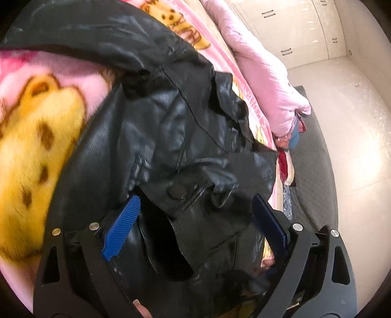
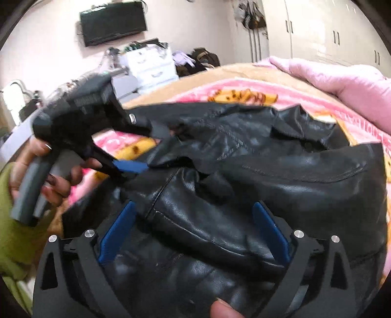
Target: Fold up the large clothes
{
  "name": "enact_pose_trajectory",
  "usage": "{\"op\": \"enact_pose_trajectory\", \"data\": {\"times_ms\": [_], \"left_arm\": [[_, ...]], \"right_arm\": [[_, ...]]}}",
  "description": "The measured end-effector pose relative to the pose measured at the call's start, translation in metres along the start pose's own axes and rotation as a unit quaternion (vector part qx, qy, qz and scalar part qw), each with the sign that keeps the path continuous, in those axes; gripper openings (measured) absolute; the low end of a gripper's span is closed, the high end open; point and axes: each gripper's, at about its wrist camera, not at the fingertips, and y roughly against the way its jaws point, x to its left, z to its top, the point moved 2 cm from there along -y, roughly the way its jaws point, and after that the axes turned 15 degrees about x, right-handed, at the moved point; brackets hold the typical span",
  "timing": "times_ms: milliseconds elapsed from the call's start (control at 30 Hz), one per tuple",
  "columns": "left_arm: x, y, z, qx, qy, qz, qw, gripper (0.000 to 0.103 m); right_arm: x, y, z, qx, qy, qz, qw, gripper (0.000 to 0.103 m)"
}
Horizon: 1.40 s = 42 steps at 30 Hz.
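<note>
On the bed, spread over a pink fleece blanket (image 1: 29, 80) printed with yellow spotted cartoon figures, lay one black leather jacket (image 1: 171, 127), crumpled, its collar and lapels bunched toward 1 o'clock in the left wrist view. Left gripper (image 1: 195, 203): jaws stood wide apart, blue pads to either side of a strap tab bearing a round snap button (image 1: 177, 191); the pads pressed on nothing, with the jacket's folds lying between and beneath them. Right gripper (image 2: 194, 208): jaws likewise spread wide, a rolled sleeve or seam of the jacket passing between the pads without being clamped. Seen from the right wrist camera, the left gripper appeared at 10 o'clock, blurred, its fingers open around the jacket's edge, its grey handle held in a hand (image 2: 51, 181) next to a green sleeve (image 2: 9, 234). Pink quilt (image 1: 264, 80): piled along the bed's far side, at 1 o'clock in both views. Cream wardrobe doors (image 2: 342, 31) stood behind it. Wall-mounted dark screen (image 2: 113, 23): at 11 o'clock in the right wrist view, above white drawers (image 2: 151, 66) and assorted clutter. Pale floor (image 1: 342, 122): at 3 o'clock beside the bed.
</note>
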Motion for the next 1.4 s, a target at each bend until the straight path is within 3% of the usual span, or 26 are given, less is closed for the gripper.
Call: {"op": "enact_pose_trajectory", "data": {"times_ms": [100, 167, 267, 333, 367, 433, 500, 567, 667, 767, 867, 1000, 1100, 1167, 1267, 1400], "left_arm": [[-0.006, -0.009, -0.006, 0.014, -0.01, -0.002, 0.9999, 0.086], [-0.009, -0.02, -0.009, 0.021, -0.015, 0.01, 0.9996, 0.086], [-0.012, -0.035, -0.007, 0.007, -0.023, 0.051, 0.9984, 0.082], [-0.015, -0.038, -0.005, -0.011, -0.031, 0.079, 0.9963, 0.055], [-0.017, -0.037, -0.003, -0.022, -0.035, 0.093, 0.9948, 0.047], [-0.02, -0.036, 0.002, -0.041, -0.043, 0.103, 0.9929, 0.011], [-0.024, -0.037, 0.008, -0.045, -0.048, 0.097, 0.9931, 0.006], [-0.035, -0.035, 0.013, -0.059, -0.069, 0.11, 0.9898, 0.004], [-0.057, -0.016, 0.023, -0.092, -0.092, 0.101, 0.9863, 0.002], [-0.083, 0.015, 0.029, -0.137, -0.12, 0.09, 0.9792, 0.002], [-0.113, 0.05, 0.028, -0.183, -0.163, 0.089, 0.9652, 0.002], [-0.127, 0.057, 0.014, -0.197, -0.197, 0.104, 0.9548, 0.002], [-0.116, 0.046, 0.005, -0.196, -0.204, 0.144, 0.9483, 0.002], [-0.103, 0.036, 0.004, -0.188, -0.197, 0.168, 0.9476, 0.002], [-0.073, 0.022, 0.007, -0.162, -0.161, 0.18, 0.9565, 0.002], [-0.054, 0.013, 0.011, -0.146, -0.146, 0.194, 0.959, 0.002]], "right_arm": [[-0.019, 0.033, 0.0, -0.041, -0.018, 0.009, 0.999, 0.098], [-0.046, 0.055, -0.001, -0.073, -0.062, 0.005, 0.995, 0.099], [-0.086, 0.074, -0.007, -0.095, -0.131, -0.014, 0.987, 0.099], [-0.124, 0.086, -0.017, -0.104, -0.204, -0.031, 0.973, 0.099], [-0.139, 0.09, -0.023, -0.107, -0.234, -0.037, 0.966, 0.099], [-0.17, 0.099, -0.036, -0.114, -0.297, -0.049, 0.947, 0.099], [-0.199, 0.108, -0.052, -0.123, -0.358, -0.056, 0.924, 0.099], [-0.219, 0.11, -0.063, -0.129, -0.392, -0.055, 0.909, 0.099], [-0.239, 0.112, -0.072, -0.125, -0.422, -0.066, 0.896, 0.099], [-0.252, 0.108, -0.074, -0.113, -0.432, -0.073, 0.892, 0.099], [-0.268, 0.101, -0.066, -0.104, -0.437, -0.078, 0.89, 0.099], [-0.288, 0.085, -0.048, -0.08, -0.444, -0.106, 0.886, 0.099], [-0.306, 0.062, -0.04, -0.066, -0.457, -0.078, 0.884, 0.098], [-0.316, 0.05, -0.035, -0.06, -0.464, -0.056, 0.882, 0.098], [-0.329, 0.04, -0.029, -0.055, -0.469, -0.043, 0.88, 0.093], [-0.334, 0.029, -0.016, -0.045, -0.455, -0.023, 0.889, 0.092]]}}
